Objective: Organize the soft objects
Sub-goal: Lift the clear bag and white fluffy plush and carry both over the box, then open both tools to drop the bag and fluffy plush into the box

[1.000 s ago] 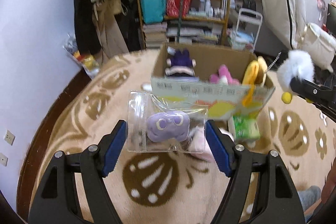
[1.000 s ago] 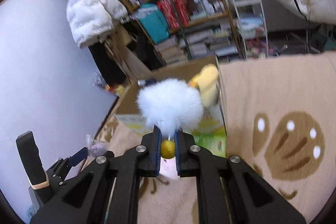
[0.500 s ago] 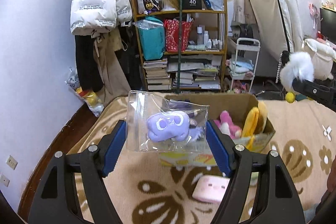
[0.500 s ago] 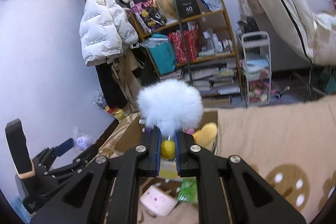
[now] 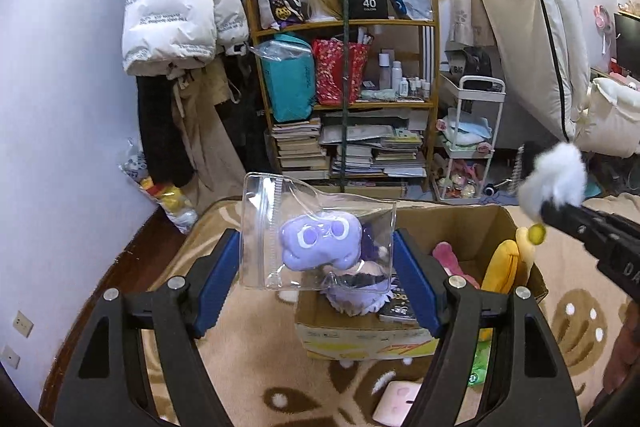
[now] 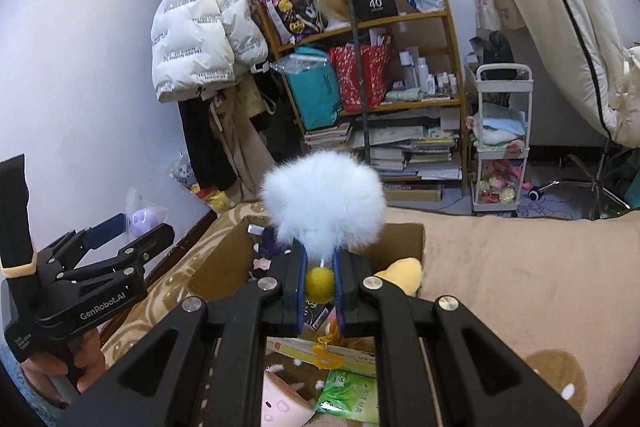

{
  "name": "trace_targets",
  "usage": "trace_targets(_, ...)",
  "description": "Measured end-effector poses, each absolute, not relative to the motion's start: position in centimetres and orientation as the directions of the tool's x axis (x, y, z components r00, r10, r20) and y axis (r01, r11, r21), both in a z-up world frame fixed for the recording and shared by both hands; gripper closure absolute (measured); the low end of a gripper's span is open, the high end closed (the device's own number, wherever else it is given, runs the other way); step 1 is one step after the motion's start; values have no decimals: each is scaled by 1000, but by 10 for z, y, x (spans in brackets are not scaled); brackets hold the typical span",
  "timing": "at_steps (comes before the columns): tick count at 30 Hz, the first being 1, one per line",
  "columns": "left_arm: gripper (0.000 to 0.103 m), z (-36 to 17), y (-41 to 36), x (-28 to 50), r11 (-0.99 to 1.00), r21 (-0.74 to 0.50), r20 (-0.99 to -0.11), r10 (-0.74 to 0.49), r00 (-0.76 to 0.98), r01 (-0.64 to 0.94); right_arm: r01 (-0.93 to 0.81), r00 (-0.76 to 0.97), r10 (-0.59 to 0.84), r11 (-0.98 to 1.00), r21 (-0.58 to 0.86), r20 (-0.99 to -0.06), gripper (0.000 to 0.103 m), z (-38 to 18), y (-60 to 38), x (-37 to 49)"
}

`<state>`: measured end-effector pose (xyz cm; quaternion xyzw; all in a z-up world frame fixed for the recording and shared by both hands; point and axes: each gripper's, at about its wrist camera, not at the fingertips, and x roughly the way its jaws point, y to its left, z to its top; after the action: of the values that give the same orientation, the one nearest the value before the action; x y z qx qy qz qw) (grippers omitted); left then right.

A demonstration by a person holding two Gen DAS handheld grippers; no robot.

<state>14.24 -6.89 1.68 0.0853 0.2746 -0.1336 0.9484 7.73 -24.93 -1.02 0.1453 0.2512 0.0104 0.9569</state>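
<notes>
Holding bagged purple plush (image 5: 318,245) and pompom (image 6: 323,201), both jaws clamped, above toy-filled box (image 5: 464,223).

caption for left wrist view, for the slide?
Left claw holds bagged purple plush above cardboard box; right claw carries white pompom.

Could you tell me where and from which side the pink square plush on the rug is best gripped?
Grip the pink square plush across its two flat opposite sides, coming from above. It lies flat on the rug before the cardboard box, face up, so probably only its edges offer purchase. Both grippers are occupied now.
</notes>
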Motion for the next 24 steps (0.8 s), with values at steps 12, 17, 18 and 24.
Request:
trace_targets(12, 27, -20, -77, 166, 920, -5, -633, -306, 711, 391, 50, 824, 128, 954, 296, -552, 90, -36, -240, 94)
trace_targets(17, 27, -19, -82, 165, 916, 23, -620, -301, 725, 400, 64, 808, 120, 955, 289, -577, 90, -44, -241, 96)
trace_targets(18, 27, -19, -83, 165, 915, 28, -615, -301, 729, 402, 65, 805, 123, 954, 292, -580, 90, -45, -241, 96)
trace_targets(24, 26, -29, -81, 177, 927, -1, -646, -286, 708, 374, 67, 796, 113, 960, 272, -595, 90, -47, -237, 96)
